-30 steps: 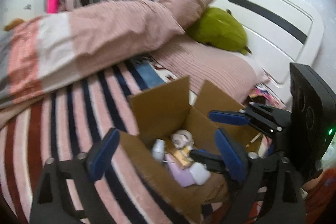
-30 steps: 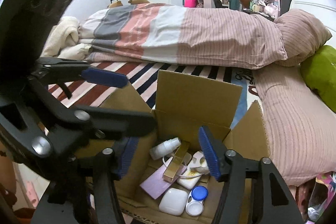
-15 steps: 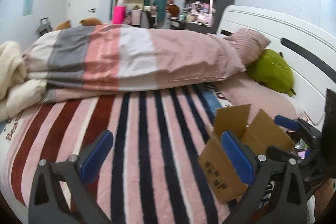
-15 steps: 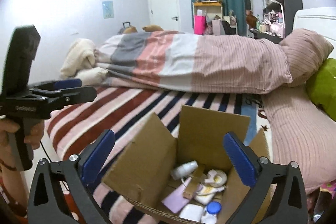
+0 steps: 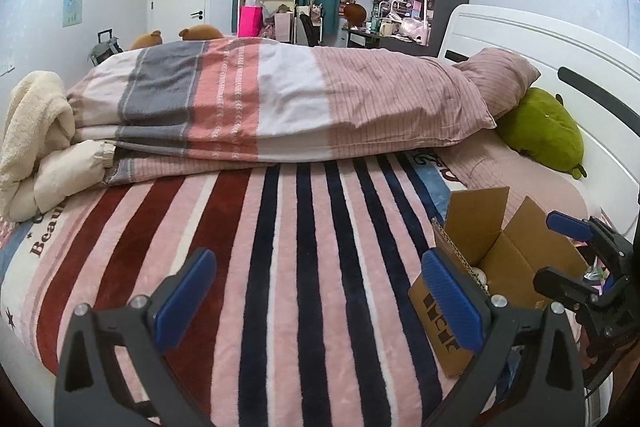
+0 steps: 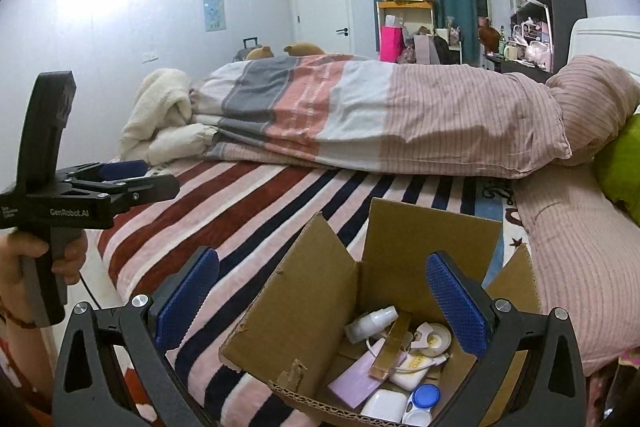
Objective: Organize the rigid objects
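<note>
The right gripper (image 6: 322, 303) has just been opening and its blue pads (image 6: 456, 307) now stand wide apart with nothing pressed between them; the open cardboard box (image 6: 320, 311) sits below and between the jaws, its near-left flap crossing the gap. Inside the box, close under the right-hand jaw, lie a small white bottle (image 6: 370, 321), a gold stick (image 6: 390, 347), a lilac card (image 6: 358, 379), a white case (image 6: 382, 405) and a blue-capped jar (image 6: 424, 401). Well out to the left of the jaws, a hand (image 6: 24, 263) holds the left gripper (image 6: 132, 179) above the striped blanket (image 6: 224, 227).
</note>
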The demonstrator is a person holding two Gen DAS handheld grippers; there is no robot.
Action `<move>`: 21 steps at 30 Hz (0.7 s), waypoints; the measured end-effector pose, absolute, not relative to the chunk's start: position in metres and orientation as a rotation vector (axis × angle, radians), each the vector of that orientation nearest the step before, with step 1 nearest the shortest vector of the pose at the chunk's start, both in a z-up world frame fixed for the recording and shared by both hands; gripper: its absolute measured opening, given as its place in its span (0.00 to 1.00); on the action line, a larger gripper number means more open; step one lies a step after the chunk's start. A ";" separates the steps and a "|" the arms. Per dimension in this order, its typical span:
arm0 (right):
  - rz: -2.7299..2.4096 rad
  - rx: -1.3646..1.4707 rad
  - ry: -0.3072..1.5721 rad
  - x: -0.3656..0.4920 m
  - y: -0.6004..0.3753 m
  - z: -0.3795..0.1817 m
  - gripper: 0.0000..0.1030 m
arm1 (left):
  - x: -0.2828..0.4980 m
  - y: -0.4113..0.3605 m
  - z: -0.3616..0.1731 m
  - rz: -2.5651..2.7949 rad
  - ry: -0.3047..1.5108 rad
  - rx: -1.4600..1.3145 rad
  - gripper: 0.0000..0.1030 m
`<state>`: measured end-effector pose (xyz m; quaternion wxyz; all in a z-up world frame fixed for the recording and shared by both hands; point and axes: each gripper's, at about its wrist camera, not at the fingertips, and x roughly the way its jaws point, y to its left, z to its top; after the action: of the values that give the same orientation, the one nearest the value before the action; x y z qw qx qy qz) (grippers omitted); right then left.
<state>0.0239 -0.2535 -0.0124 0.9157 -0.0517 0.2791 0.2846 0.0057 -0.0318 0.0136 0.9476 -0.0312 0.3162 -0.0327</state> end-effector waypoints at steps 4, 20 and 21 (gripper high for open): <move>0.583 -0.106 0.574 0.023 -0.253 -0.013 1.00 | 0.005 -0.033 0.013 -0.063 0.643 -0.059 0.99; 0.575 -0.101 0.572 0.020 -0.256 -0.014 1.00 | 0.006 -0.034 0.014 -0.064 0.644 -0.053 0.99; 0.576 -0.101 0.572 0.019 -0.256 -0.015 1.00 | 0.006 -0.034 0.015 -0.066 0.644 -0.054 0.99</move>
<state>0.0191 -0.2559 -0.0146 0.9176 -0.0489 0.2781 0.2798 0.0063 -0.0338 0.0147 0.9477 -0.0266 0.3165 -0.0322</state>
